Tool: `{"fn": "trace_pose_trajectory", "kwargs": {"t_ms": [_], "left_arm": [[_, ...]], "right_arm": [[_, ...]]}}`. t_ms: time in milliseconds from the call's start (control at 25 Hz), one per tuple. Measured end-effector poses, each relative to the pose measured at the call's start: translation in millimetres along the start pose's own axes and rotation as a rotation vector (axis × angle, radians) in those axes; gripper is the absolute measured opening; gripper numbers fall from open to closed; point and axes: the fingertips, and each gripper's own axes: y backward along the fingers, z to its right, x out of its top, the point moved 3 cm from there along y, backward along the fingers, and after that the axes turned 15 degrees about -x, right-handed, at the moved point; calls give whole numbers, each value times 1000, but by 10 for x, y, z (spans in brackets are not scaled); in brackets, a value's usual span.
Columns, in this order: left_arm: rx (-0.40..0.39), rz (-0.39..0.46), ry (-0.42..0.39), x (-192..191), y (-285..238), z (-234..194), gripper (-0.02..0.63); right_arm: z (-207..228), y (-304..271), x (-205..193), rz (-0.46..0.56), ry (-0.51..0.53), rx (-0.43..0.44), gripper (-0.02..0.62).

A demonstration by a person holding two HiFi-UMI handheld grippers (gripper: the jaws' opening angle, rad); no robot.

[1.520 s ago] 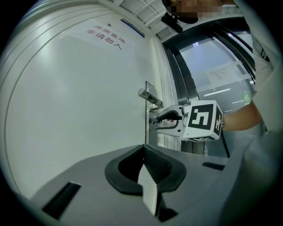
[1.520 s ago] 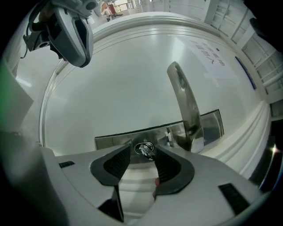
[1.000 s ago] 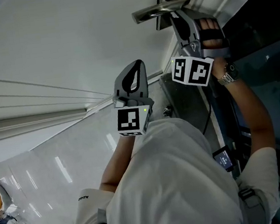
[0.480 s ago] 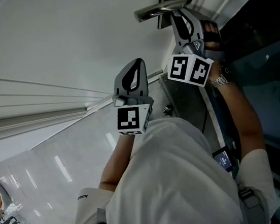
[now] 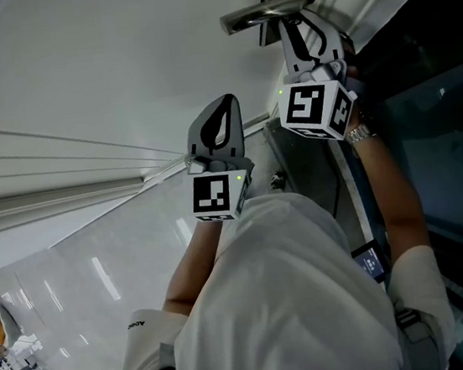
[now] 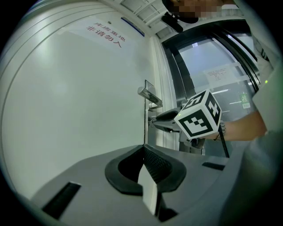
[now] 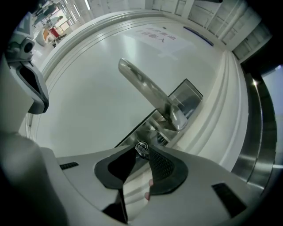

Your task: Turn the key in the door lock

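Left gripper [image 6: 144, 149] level, jaws together; right gripper [image 7: 142, 151] pinching, arm extended.

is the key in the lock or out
In: the key sits in the lock under the door handle, its head pinched between the right gripper's jaw tips.

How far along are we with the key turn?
Done: the key sits in the door lock below the door handle, and the right gripper is clamped on it. In hand: that gripper has rolled since a second ago, so the turn looks under way. Left: finishing the turn; whether the lock has released isn't visible. The left gripper is shut and empty.
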Motion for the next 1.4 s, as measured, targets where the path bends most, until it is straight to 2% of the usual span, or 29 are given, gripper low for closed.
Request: {"fn": "trace_pose_trajectory", "kwargs": {"t_ms": [320, 600, 760, 840, 880, 920, 1160, 1280, 1400], "left_arm": [[0, 3, -2, 0, -9, 16, 9], [6, 3, 0, -3, -12, 14, 9], [7, 6, 0, 3, -10, 26, 9], [10, 6, -1, 8, -7, 21, 9], [13, 5, -1, 8, -2, 16, 9], [17, 4, -1, 7, 5, 10, 9], [28, -2, -1, -3, 28, -14, 9], [27, -11, 3, -25, 26, -2, 9], [26, -6, -5, -4, 26, 15, 9]], "right_arm": [[26, -15, 7, -53, -181, 50, 91], [41, -30, 16, -74, -253, 66, 92], [60, -34, 8, -101, -359, 86, 88], [68, -37, -2, -112, -403, 89, 74], [70, -36, -8, -116, -428, 88, 27], [71, -34, -12, -120, -451, 86, 9], [76, -40, -24, -141, -523, 85, 9], [81, -51, -57, -169, -600, 107, 9], [104, -56, -78, -213, -753, 141, 9]]}}
